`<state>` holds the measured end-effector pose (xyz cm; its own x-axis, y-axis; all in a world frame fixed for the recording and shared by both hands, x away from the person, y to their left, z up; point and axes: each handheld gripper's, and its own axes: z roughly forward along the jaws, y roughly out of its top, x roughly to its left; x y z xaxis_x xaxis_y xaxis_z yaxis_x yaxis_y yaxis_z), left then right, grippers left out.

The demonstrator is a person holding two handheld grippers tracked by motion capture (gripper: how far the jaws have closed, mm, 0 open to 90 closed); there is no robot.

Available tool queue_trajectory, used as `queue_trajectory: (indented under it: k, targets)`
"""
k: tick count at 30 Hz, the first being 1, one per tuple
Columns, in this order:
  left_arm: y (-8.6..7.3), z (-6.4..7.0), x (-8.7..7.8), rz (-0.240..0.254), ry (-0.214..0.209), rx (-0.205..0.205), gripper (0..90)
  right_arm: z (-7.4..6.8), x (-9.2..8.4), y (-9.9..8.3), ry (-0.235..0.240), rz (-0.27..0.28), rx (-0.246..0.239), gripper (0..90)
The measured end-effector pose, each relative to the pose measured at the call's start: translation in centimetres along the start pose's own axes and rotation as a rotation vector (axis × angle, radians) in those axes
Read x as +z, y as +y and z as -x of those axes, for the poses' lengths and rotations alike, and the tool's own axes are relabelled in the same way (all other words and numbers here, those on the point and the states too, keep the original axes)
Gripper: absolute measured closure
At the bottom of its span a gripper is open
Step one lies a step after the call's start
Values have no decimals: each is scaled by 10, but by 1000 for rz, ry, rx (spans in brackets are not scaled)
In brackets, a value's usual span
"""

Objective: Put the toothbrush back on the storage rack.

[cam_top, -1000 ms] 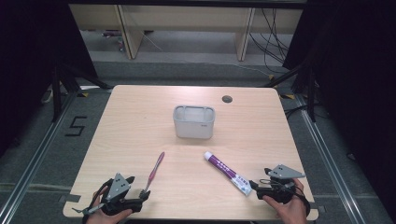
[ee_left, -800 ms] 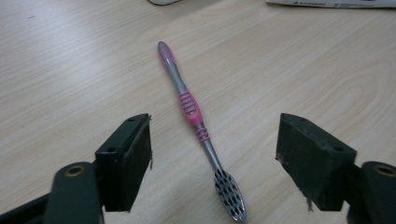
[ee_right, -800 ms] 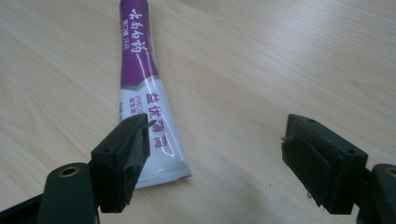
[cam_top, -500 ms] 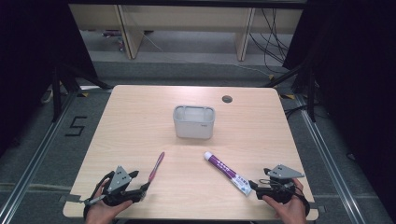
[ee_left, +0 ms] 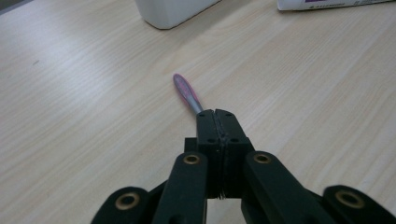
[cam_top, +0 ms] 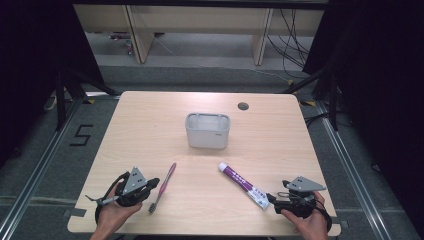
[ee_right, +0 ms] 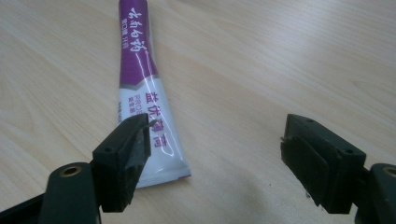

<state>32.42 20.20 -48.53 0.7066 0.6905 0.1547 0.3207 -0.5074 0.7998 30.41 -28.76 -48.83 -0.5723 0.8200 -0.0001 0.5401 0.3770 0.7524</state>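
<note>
Landmark: grey tub [cam_top: 207,130], approx. centre of wooden table [cam_top: 150,115], upright, open top; contents can't be made out.

Toothbrush [cam_top: 162,186]: pink/grey, lying flat on table, near-left of tub toward the person's side. One end points toward tub, other end toward near edge. In left gripper view, the toothbrush [ee_left: 187,93] runs straight out from the jaw tips toward the tub corner [ee_left: 173,11] at top of frame.

Toothpaste tube [cam_top: 243,184]: purple/white, flat on table, near-right of tub, lying on a diagonal; cap end closer to tub, crimped flat end toward near-right corner. Well apart from toothbrush.

L gripper [cam_top: 150,182]: held in left hand [cam_top: 114,210], near-left of tub, just beside toothbrush on its left. Jaws pressed together, no gap seen in left gripper view [ee_left: 216,115]. Tips sit over toothbrush's near part; whether they touch or pinch it can't tell, brush is hidden under them.

R gripper [cam_top: 274,199]: in right hand [cam_top: 307,220], near-right of tub, at tube's crimped end. Right gripper view [ee_right: 215,140]: jaws spread wide apart, nothing between pads. One jaw overlaps tube's [ee_right: 142,93] crimped end; other jaw is over bare table. Contact w/ tube not determinable.

Dark round hole [cam_top: 243,106] in table, beyond tub to its right.
</note>
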Motion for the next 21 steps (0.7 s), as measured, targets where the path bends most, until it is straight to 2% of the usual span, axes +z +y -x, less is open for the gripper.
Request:
queue_trajectory:
  k: [1, 3, 5, 9, 15, 16, 17, 18, 21]
  targets:
    - [2, -2, 1, -11, -4, 18, 894, 0, 0, 0, 0, -1, 0, 249]
    - [2, -3, 4, -8, -5, 18, 895, 0, 0, 0, 0, -2, 4, 249]
    - [4, -7, 9, -23, -19, 49, 896, -1, 0, 0, 0, -2, 4, 249]
    - [8, -8, 14, -30, -34, 56, 896, 0, 0, 0, 0, -3, 2, 250]
    - [17, -8, 31, -47, -69, 70, 896, 0, 2, 0, 22, -6, 2, 250]
    - [17, -8, 31, -47, -69, 70, 896, 0, 2, 0, 22, -6, 2, 250]
    - [19, -9, 34, -48, -72, 75, 896, 0, 1, 0, 3, -2, -2, 250]
    - [21, -9, 37, -45, -79, 68, 896, -3, 0, -1, 5, -17, 38, 249]
    - [25, -10, 44, -57, -87, 79, 895, -3, 0, 0, 8, -18, 31, 250]
